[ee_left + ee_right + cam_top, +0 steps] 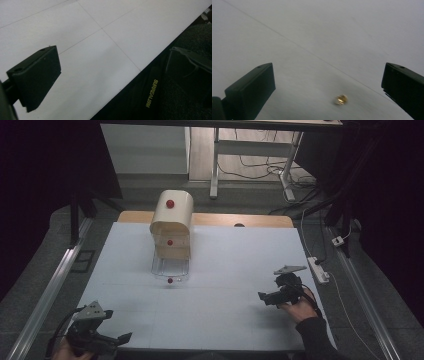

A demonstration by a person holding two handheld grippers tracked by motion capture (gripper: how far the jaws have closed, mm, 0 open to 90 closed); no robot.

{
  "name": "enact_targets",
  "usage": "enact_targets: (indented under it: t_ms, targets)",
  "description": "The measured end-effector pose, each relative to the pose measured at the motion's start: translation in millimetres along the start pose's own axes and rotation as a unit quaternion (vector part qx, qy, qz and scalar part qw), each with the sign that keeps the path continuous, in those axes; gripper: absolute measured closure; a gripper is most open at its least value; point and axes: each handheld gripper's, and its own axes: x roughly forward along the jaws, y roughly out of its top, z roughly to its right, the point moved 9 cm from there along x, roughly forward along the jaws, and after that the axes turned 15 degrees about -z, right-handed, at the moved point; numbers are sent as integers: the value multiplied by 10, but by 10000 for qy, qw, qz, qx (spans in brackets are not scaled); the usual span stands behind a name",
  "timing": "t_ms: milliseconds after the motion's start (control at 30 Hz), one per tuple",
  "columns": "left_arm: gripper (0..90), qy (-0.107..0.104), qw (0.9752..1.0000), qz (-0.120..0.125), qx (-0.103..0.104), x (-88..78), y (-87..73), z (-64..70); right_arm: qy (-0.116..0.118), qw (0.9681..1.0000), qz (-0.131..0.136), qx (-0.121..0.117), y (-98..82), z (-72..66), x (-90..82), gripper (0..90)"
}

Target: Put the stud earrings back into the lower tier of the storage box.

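Fingers [253,87] of the right gripper [280,292] are spread wide and empty over the white table [225,270], with a small gold bead [341,99] lying between them. Wide, empty jaws are likewise seen on the left gripper [107,332], held at the near edge. The cream bread box [171,220] with its wire tray [170,269] stands well apart. The bead could be nudged and rolled away if one jaw is lowered first.
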Motion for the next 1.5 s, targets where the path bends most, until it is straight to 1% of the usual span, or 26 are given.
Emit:
enact_targets:
  t_ms: [33, 100, 133, 167, 233, 267, 300, 367, 433, 500, 533, 600, 700, 800, 867, 1067, 1167, 1267, 1333, 1500]
  targets:
    - [0, 0, 10000, -1, 2, 0, 0, 0, -70, 9999, -24, 78, -29, 77, 6, 0]
    - [0, 9, 10000, -16, 14, 1, 0, 0, -112, 9997, -67, 189, -65, 165, 21, 0]
    - [0, 4, 10000, -11, 8, 2, 1, 2, -136, 9994, -147, 300, -106, 238, 59, 0]
    - [0, 4, 10000, -12, 10, 2, 1, 2, -136, 9994, -147, 300, -106, 238, 59, 0]
    - [0, 4, 10000, -12, 13, 3, 2, 3, -159, 9990, -294, 283, -153, 272, 121, 0]
    - [0, 3, 10000, -12, 13, 3, 2, 4, -159, 9990, -294, 283, -153, 272, 121, 0]
    - [0, 3, 10000, -15, 18, 4, 2, 5, -182, 9989, -367, 239, -169, 276, 143, 15]
    - [0, 7, 10000, -20, 29, 4, 1, 5, -204, 9984, -497, 157, -199, 277, 177, 82]
    - [0, 11, 10000, -23, 35, 4, 0, 6, -144, 9979, -625, 116, -228, 268, 207, 176]
    - [0, 20, 10000, -27, 44, 5, 0, 7, -144, 9973, -714, 61, -247, 261, 218, 266]
    - [0, 20, 10000, -28, 46, 5, 0, 7, -146, 9969, -776, 13, -259, 252, 222, 293]
    - [0, 21, 10000, -31, 47, 5, 0, 7, -75, 9970, -768, -91, -254, 229, 203, 433]
    - [0, 26, 10000, -33, 48, 7, 0, 9, -7, 9964, -792, -306, -254, 194, 187, 586]
    - [0, 32, 10000, -39, 54, 9, -1, 10, 28, 9957, -839, -399, -250, 170, 184, 709]
    - [0, 35, 10000, -39, 56, 9, 0, 11, 56, 9952, -884, -412, -247, 154, 182, 769]
    - [0, 27, 10000, -37, 57, 8, 0, 11, 45, 9950, -942, -334, -241, 150, 177, 778]
    - [0, 26, 10000, -37, 60, 8, 1, 11, 103, 9952, -928, -292, -241, 150, 169, 779]
    - [0, 23, 10000, -39, 59, 9, 1, 11, 170, 9964, -794, -253, -212, 136, 137, 779]
    - [0, 21, 10000, -36, 58, 8, 1, 11, 219, 9972, -664, -272, -176, 110, 99, 779]
    - [0, 7, 10000, -34, 62, 6, -1, 10, 354, 9977, -437, -389, -98, 12, 42, 778]
